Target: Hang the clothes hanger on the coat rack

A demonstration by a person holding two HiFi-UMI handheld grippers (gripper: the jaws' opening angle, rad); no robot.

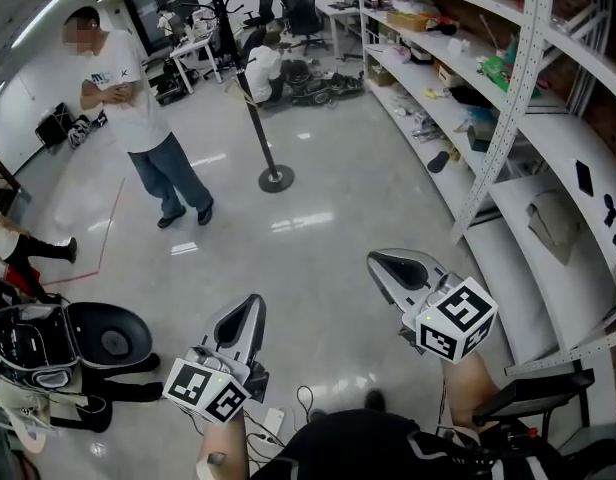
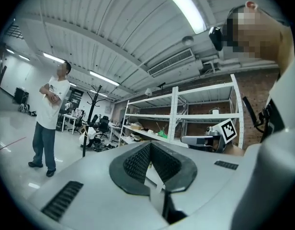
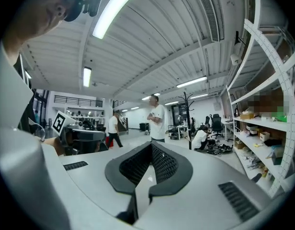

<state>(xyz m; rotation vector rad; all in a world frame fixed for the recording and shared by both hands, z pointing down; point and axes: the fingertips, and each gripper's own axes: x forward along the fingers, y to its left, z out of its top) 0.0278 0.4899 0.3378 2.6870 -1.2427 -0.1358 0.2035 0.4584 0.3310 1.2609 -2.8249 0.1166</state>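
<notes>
the coat rack (image 1: 256, 118) stands out on the open floor (image 1: 318, 218), a dark pole on a round foot with its curved hooks at the far top of the head view. both tools are well short of it on the near side, held low in front of the person who carries them. the left tool (image 1: 251, 308) is clenched, its ribbed pads (image 2: 138, 164) meeting at the tip with nothing caught in the hollow behind them. the right tool (image 1: 390, 264) is closed and empty in the same way, its pads (image 3: 163, 164) holding only air. no clothes hanger shows in any view: not in either tool, and not on the floor between the tools and the rack. the rack's hooks are too small and far off to tell whether one hangs there. so the scene fits two stages: a hanger waiting somewhere out of sight, or one already on a hook with the tools drawn back. a standing person (image 1: 138, 98) is to the left of the rack and someone crouches (image 1: 263, 68) just beyond it. long shelving (image 1: 508, 98) runs along its right. any approach to the rack would need a path that keeps off those two people and the foot of the pole.
</notes>
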